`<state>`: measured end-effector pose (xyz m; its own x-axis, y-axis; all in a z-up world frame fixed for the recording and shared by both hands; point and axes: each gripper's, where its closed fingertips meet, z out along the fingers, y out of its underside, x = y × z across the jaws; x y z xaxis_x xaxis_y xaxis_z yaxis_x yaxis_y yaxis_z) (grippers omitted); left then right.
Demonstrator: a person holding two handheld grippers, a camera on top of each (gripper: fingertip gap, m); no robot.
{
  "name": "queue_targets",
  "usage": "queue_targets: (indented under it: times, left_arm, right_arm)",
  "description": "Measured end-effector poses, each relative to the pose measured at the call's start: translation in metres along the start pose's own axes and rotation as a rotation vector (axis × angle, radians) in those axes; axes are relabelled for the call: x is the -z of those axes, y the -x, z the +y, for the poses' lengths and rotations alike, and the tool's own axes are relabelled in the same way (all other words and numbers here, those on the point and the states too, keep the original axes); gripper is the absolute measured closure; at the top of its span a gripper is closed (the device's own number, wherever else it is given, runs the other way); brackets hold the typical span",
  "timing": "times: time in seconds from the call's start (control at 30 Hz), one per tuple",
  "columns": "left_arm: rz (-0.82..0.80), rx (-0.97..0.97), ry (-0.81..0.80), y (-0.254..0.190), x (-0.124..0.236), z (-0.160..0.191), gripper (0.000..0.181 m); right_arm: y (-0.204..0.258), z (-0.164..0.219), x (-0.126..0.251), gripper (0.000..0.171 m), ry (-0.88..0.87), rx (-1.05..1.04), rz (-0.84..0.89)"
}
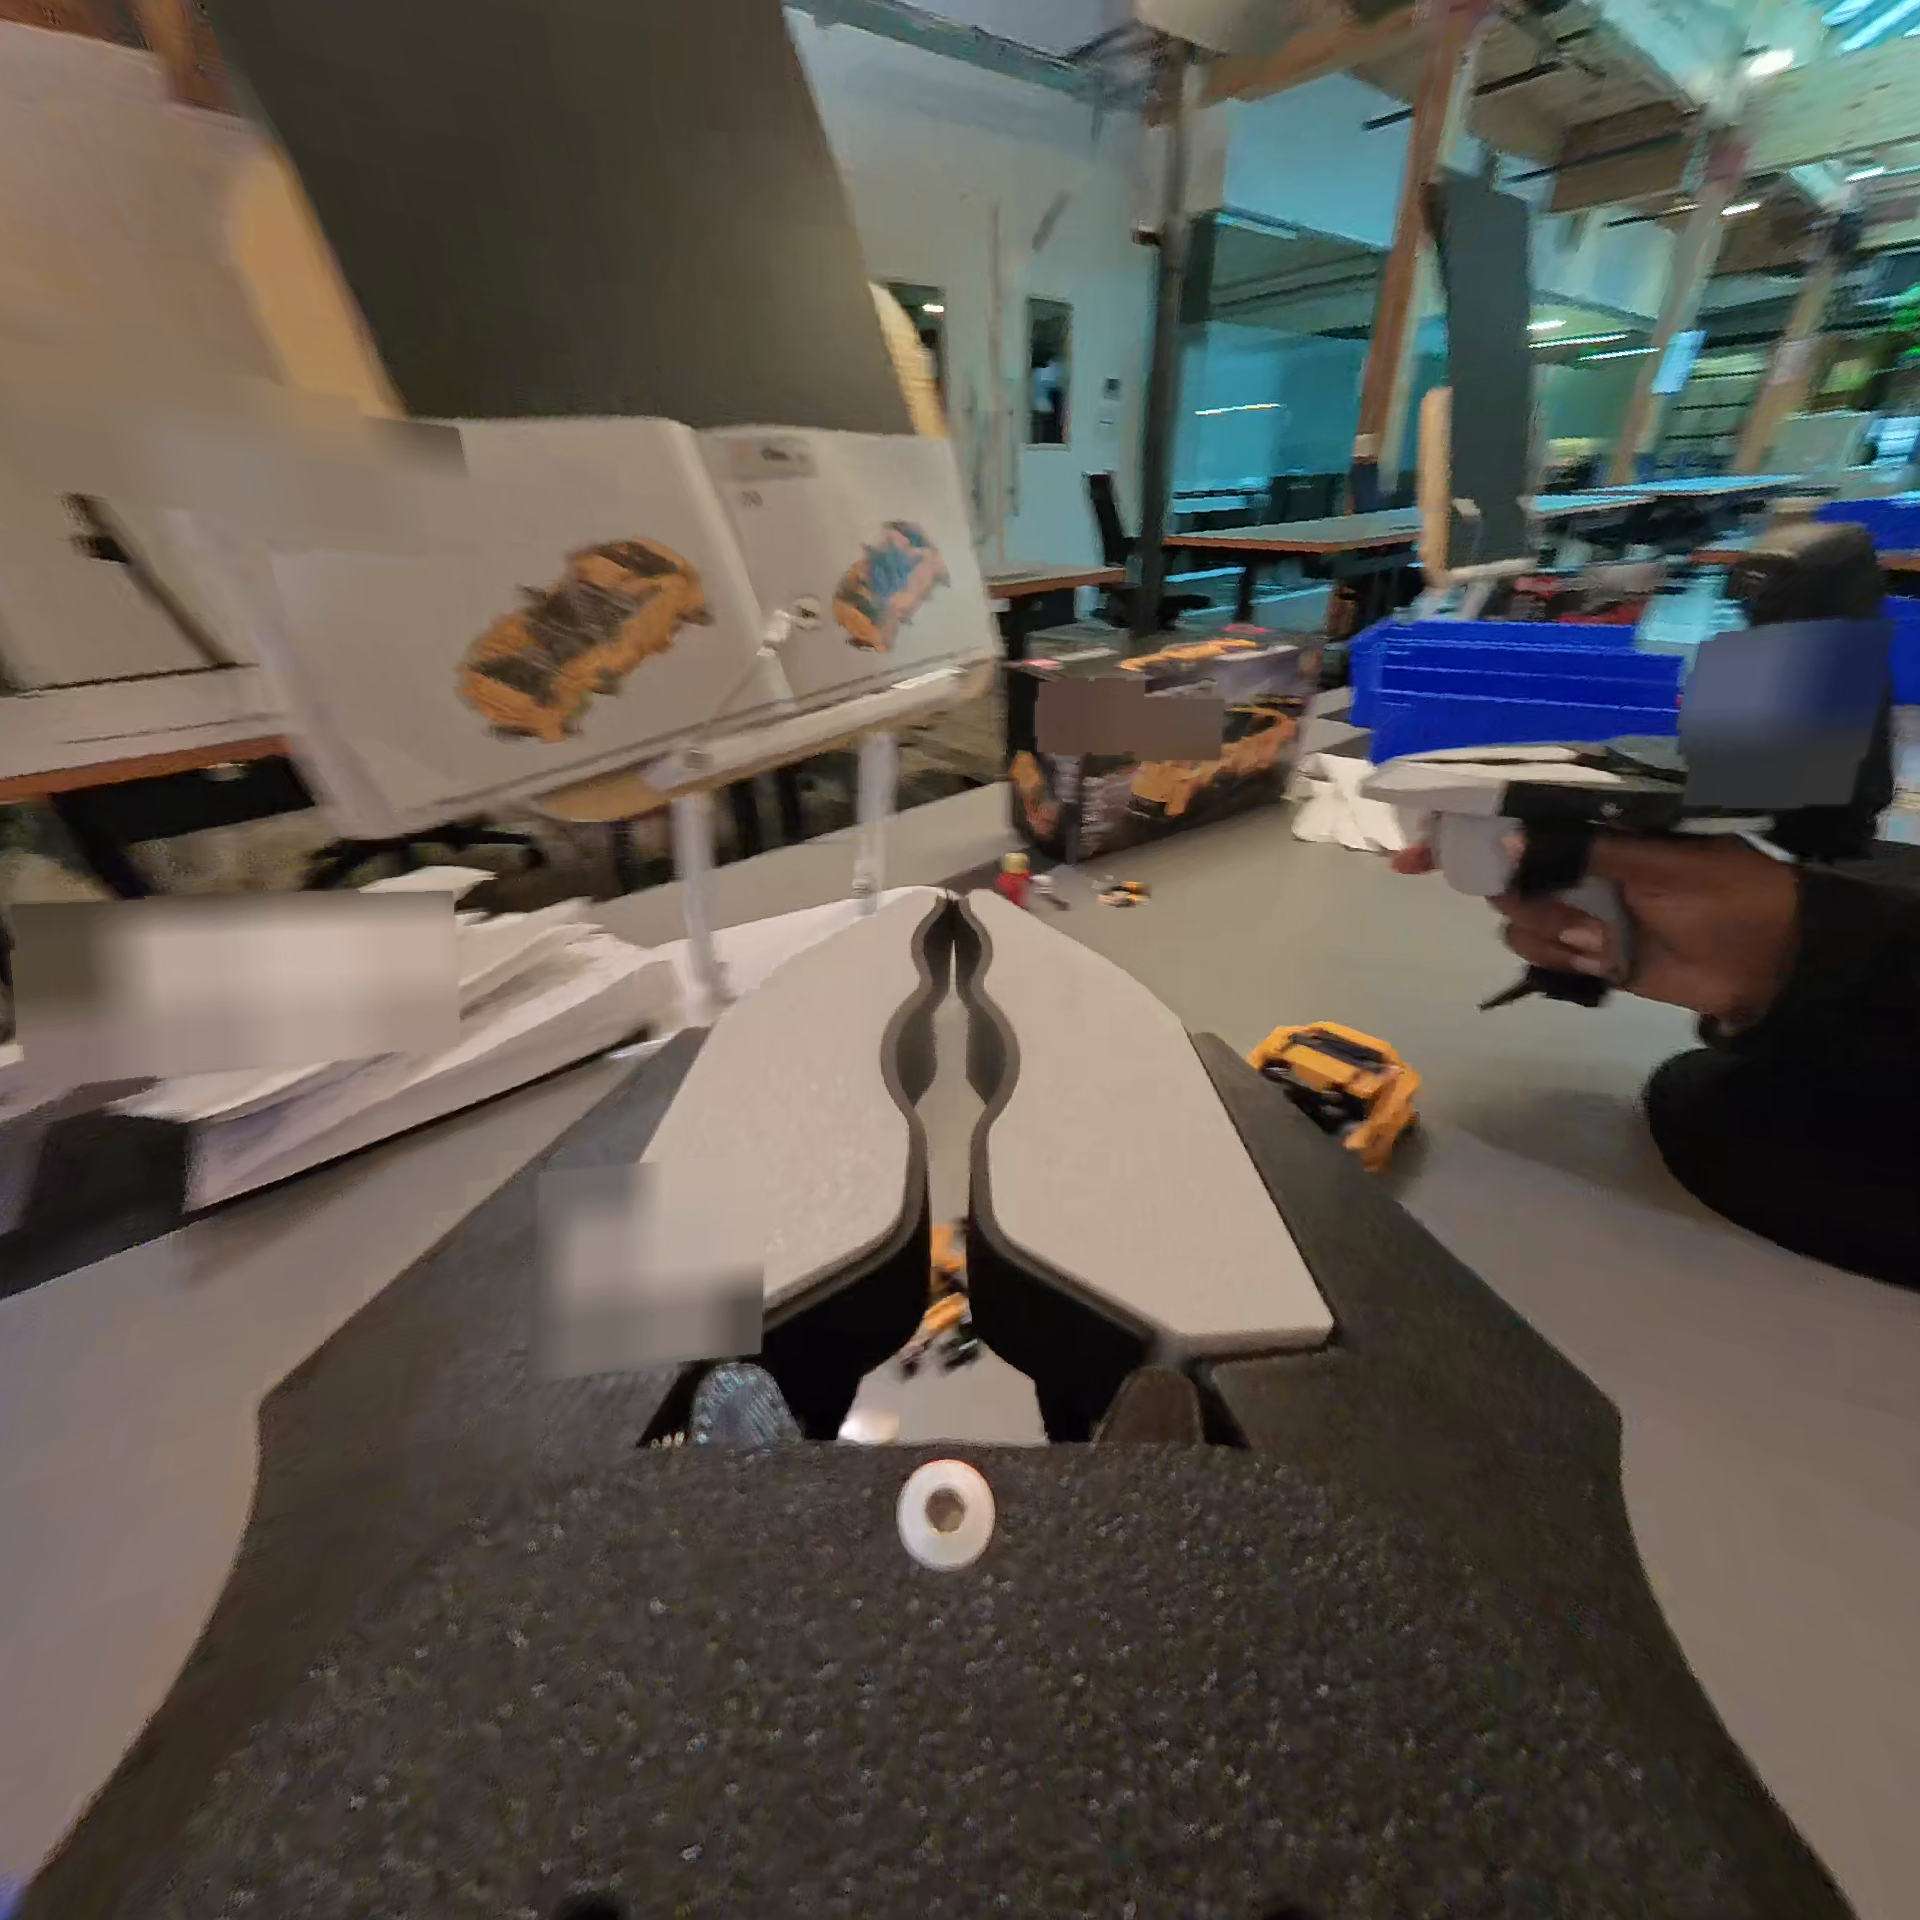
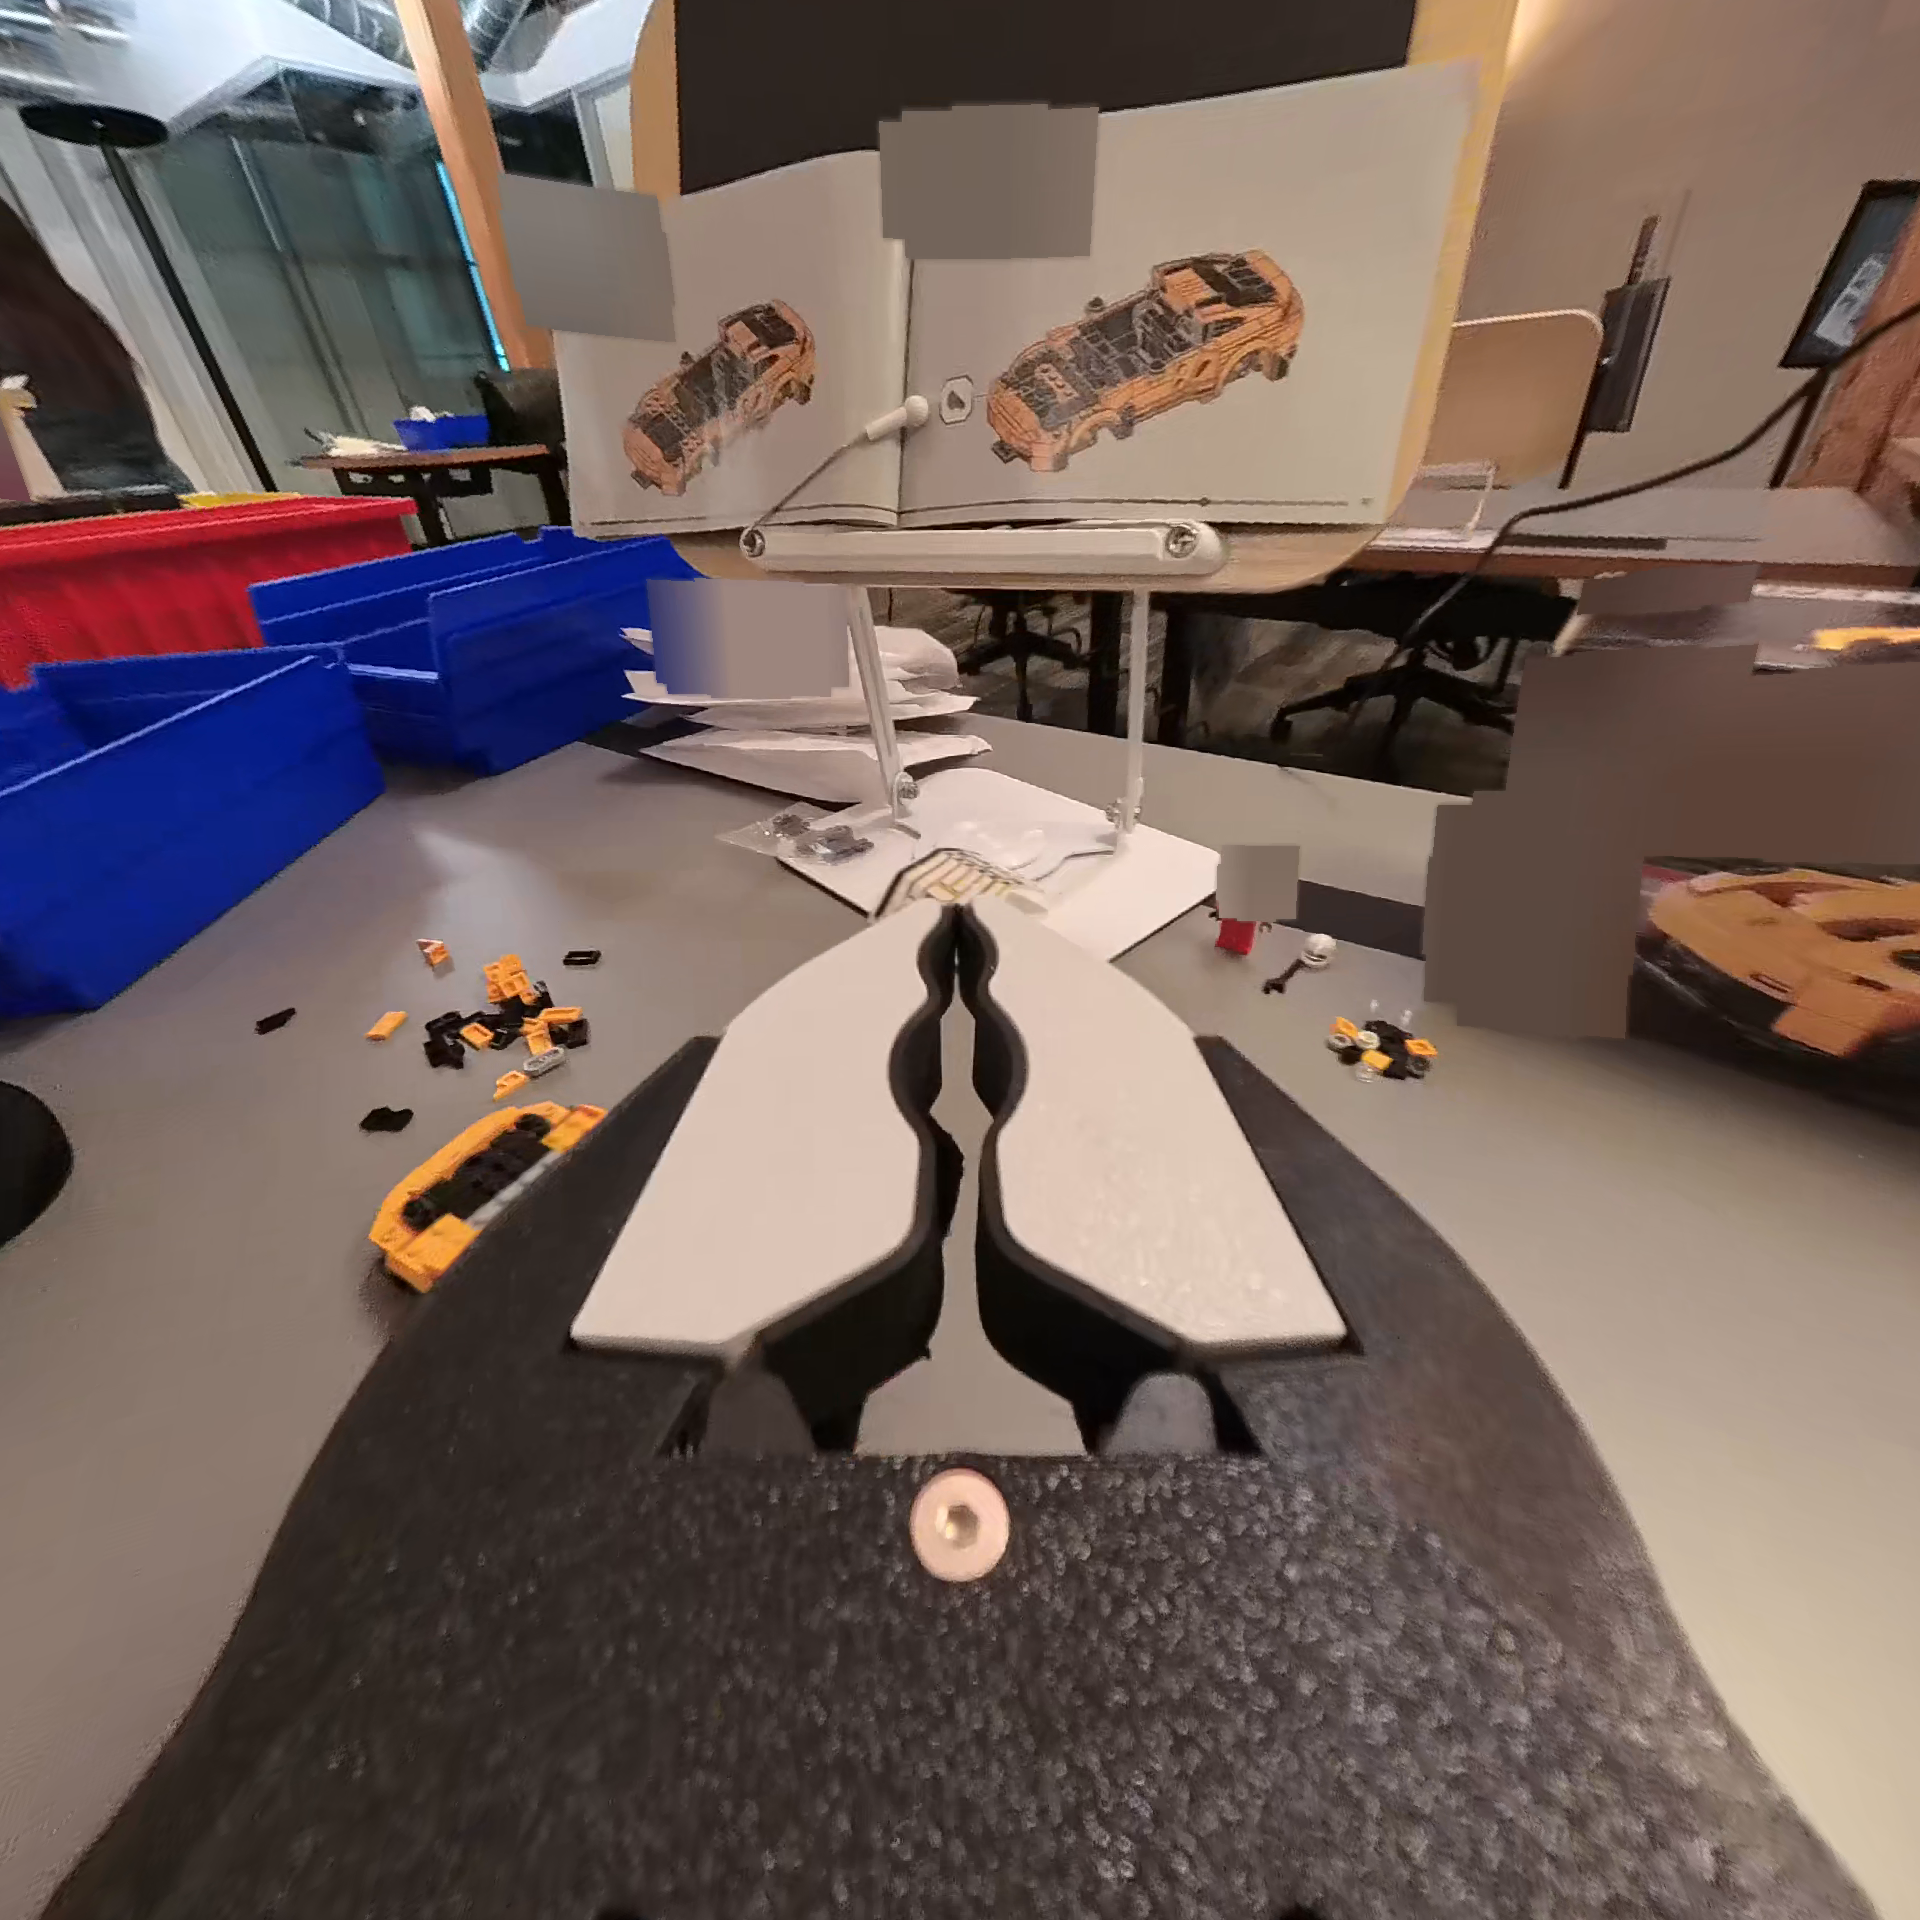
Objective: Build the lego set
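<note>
A partly built orange and black lego car (image 2: 478, 1184) sits on the grey table (image 2: 1558, 1299), to the left of my right gripper (image 2: 954, 914). That gripper is shut, with nothing visible between its tips. Loose orange and black pieces (image 2: 509, 1023) lie beyond the car, and a smaller pile (image 2: 1382, 1044) lies to the right. My left gripper (image 1: 951, 904) is shut and looks empty, above the table. From the left wrist view the car (image 1: 1335, 1086) lies to its right, and the right gripper (image 1: 1371, 790) is held by a hand at the far right.
The open instruction booklet (image 2: 987, 343) stands on a white stand at the table's back. Blue bins (image 2: 208, 779) and a red bin (image 2: 156, 582) line the left. The lego box (image 2: 1766, 956) is at the right, with a red minifigure (image 2: 1236, 930) nearby. Stacked papers (image 1: 416, 1049) lie left. Some 30 centimeters of space lies between my two pairs of fingers.
</note>
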<state>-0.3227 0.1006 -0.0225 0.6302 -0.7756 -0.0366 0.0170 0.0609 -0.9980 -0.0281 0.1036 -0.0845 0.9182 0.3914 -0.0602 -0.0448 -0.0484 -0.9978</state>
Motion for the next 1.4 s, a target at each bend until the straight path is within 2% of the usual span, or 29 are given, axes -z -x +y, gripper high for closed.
queue_targets:
  times: [0.07,0.2,0.3,0.43,0.73,0.93,1.27,1.4]
  left_arm:
    - [-0.123,-0.035,0.035,0.038,0.037,-0.013,0.181]
    - [-0.354,0.0,0.249,0.133,0.121,-0.015,0.181]
    - [-0.442,0.069,0.518,0.187,0.172,0.011,0.176]
    - [-0.477,0.118,0.912,0.219,0.216,0.066,0.169]
    - [-0.35,0.149,1.31,0.195,0.219,0.145,0.153]
    - [-0.386,0.194,1.487,0.191,0.228,0.177,0.148]
    - [-0.367,0.263,1.584,0.186,0.239,0.194,0.15]
    - [-0.32,0.277,1.589,0.181,0.236,0.195,0.161]
  right_arm:
    - [-0.007,0.0,0.002,0.171,-0.003,0.006,0.02]
    - [-0.008,0.006,0.001,0.171,0.003,0.006,0.009]
    - [-0.006,0.013,-0.001,0.171,0.025,0.035,0.003]
    - [-0.001,0.016,-0.003,0.171,0.039,0.039,-0.015]
    - [0.006,0.028,-0.006,0.171,0.086,0.067,-0.046]
    - [0.009,0.032,-0.006,0.171,0.104,0.058,-0.068]
    - [0.008,0.032,-0.004,0.171,0.103,0.053,-0.08]
    - [0.008,0.031,-0.003,0.171,0.102,0.051,-0.082]
